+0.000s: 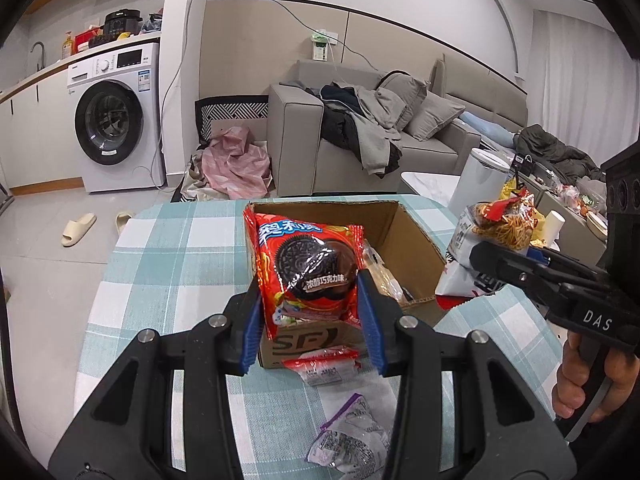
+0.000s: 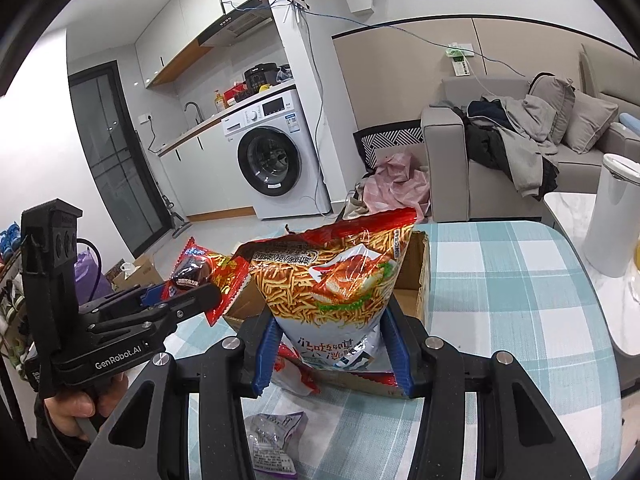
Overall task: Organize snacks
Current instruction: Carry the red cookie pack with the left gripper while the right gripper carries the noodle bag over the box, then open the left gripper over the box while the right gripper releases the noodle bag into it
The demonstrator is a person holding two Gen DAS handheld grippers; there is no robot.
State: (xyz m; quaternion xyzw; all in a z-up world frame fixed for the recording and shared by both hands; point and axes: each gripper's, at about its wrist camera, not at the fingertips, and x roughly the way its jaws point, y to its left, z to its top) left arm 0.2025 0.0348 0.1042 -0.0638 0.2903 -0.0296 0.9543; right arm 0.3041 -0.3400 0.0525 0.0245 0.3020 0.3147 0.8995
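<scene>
Above the checked teal desk [image 1: 168,240] and open brown cardboard box [image 1: 412,248], your right hand-held gripper [image 2: 332,354] clamps a large noodle-snack bag [image 2: 336,276]; your left hand-held gripper [image 1: 312,320] clamps a red chocolate-cookie packet [image 1: 308,268].

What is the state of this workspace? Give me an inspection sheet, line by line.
Surface: checked tablecloth over the table.
Job's things: red cookie packet, noodle-snack bag, open cardboard box.
Clutter: clear wrappers on the cloth, near edge.
Grippers: left gripper shut on the cookie packet; right gripper shut on the snack bag.
Cables: blue cable along the wall.
Surroundings: washing machine, sofa with clothes.
</scene>
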